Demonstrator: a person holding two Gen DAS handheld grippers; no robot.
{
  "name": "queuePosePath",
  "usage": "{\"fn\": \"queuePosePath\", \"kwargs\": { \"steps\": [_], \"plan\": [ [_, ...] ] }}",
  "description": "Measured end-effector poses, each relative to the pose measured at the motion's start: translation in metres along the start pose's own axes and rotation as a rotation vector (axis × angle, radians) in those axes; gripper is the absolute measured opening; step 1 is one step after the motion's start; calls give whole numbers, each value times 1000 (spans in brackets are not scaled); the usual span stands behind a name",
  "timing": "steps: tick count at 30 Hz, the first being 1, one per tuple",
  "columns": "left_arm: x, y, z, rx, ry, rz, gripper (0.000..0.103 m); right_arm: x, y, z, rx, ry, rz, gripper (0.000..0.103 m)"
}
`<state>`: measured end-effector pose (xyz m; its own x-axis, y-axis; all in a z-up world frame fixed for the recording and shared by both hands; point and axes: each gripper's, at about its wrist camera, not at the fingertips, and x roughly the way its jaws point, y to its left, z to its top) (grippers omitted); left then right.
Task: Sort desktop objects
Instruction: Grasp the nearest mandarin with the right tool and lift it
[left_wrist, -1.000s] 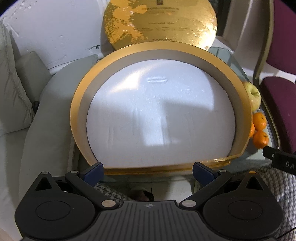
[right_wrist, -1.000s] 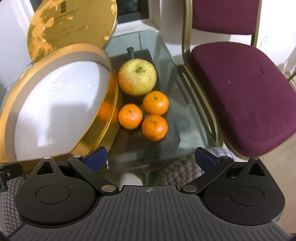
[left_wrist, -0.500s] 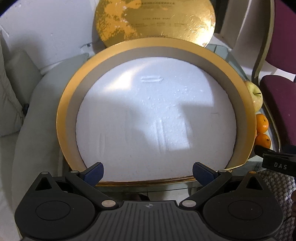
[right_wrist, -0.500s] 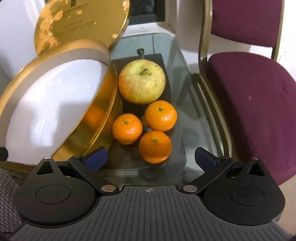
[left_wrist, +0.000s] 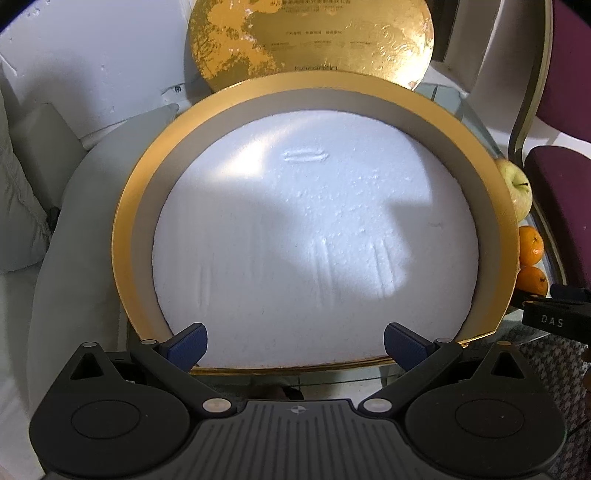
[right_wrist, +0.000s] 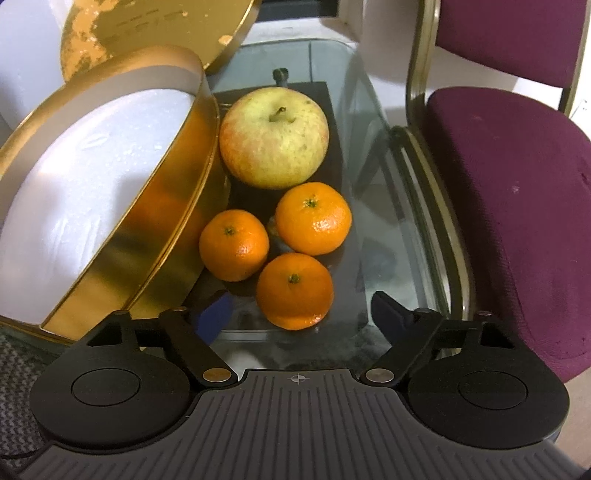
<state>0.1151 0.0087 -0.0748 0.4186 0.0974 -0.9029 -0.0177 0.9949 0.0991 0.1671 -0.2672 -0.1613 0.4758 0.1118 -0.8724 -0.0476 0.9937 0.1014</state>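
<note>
Glass table (right_wrist: 373, 122) carrying everything. Right gripper (right_wrist: 295, 319) closing in, jaws half-wide, nearest orange (right_wrist: 294, 290) lying between them, pads not touching yet. Two more oranges (right_wrist: 233, 244) crowding just behind, apple (right_wrist: 274, 138) farther. Risk: fingers nudging neighbours, fruit rolling off the near edge. Left gripper (left_wrist: 295, 345) hanging wide open, empty, over the gold box (left_wrist: 133, 229) at the left edge.

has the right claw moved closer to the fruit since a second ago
Yes. The right claw has come down toward the nearest tangerine; the fruit and purple chair loom larger. Its jaws have been closing, the tangerine between them but not gripped.
</note>
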Motion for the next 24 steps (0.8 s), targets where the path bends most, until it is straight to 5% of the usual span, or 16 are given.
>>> {"fn": "queuePosePath", "kwargs": {
  "steps": [15,24],
  "plan": [
    [-4,0,0,-5,-18,18,102,2,-1,-2,-11,-5,18,48],
    [-16,1,-7,-5,-39,12,102,1,2,-2,-17,-9,-7,45]
  ]
}}
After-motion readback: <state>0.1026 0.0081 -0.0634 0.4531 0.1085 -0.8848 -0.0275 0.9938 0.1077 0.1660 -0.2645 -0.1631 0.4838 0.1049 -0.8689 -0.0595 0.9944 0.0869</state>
